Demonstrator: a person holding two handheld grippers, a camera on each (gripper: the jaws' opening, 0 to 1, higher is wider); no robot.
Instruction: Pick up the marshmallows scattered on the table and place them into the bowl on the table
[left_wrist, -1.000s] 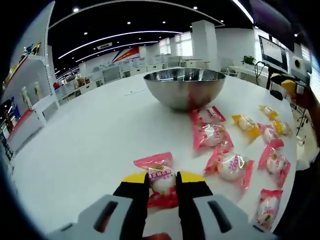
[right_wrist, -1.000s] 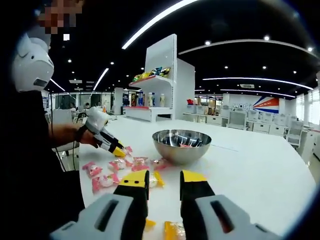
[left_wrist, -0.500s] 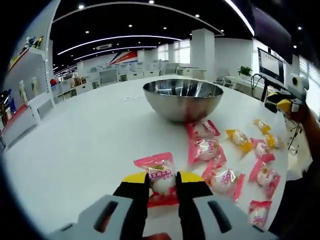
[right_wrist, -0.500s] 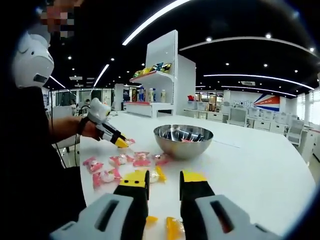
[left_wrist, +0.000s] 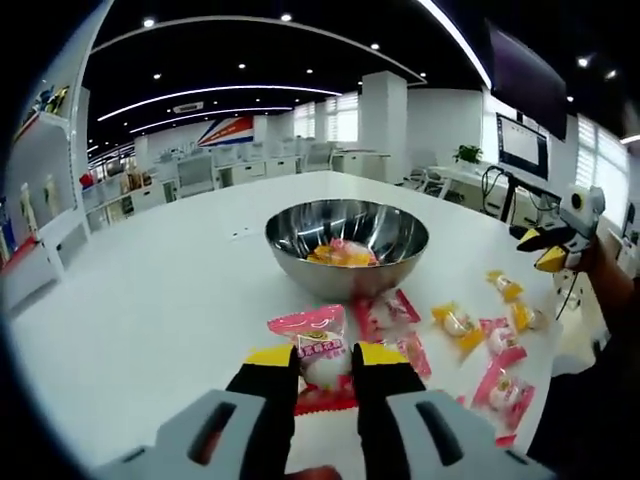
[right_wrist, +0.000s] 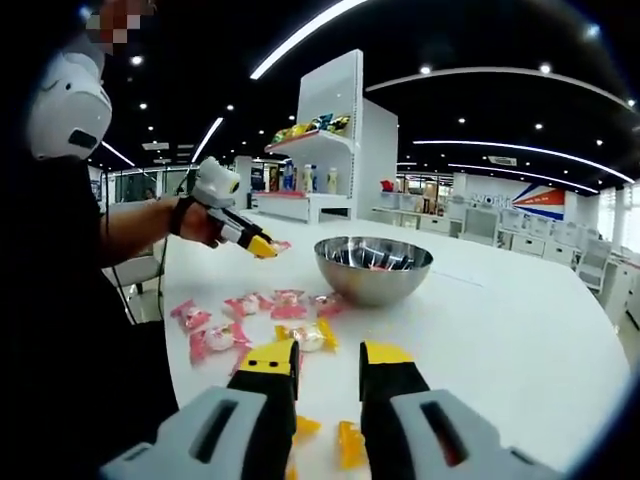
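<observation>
Already the job is under way but far from finished. The steel bowl (left_wrist: 347, 243) sits on the white surface (left_wrist: 150, 300) and holds a few wrapped marshmallows, pink and yellow, at its bottom. The left tongs (left_wrist: 325, 358) are pinching one pink-wrapped marshmallow (left_wrist: 318, 345) between their yellow tips, held up above the surface and short of the bowl; in the right gripper view these same left tongs (right_wrist: 262, 247) appear raised in the person's hand (right_wrist: 205, 222), beside the bowl (right_wrist: 373, 268) and not yet over it. So this piece looks to be on its way but not delivered.

Plenty remains. A scatter of pink and yellow packets (left_wrist: 470, 335) lies on the surface just beside the bowl and spreads away from it, and the right gripper view shows the same scatter of packets (right_wrist: 255, 320) stretching from the bowl's foot toward the person. The right tongs (right_wrist: 328, 360) are spread apart and carry nothing, hanging above a couple of yellow packets (right_wrist: 349, 443) farthest from the bowl.
</observation>
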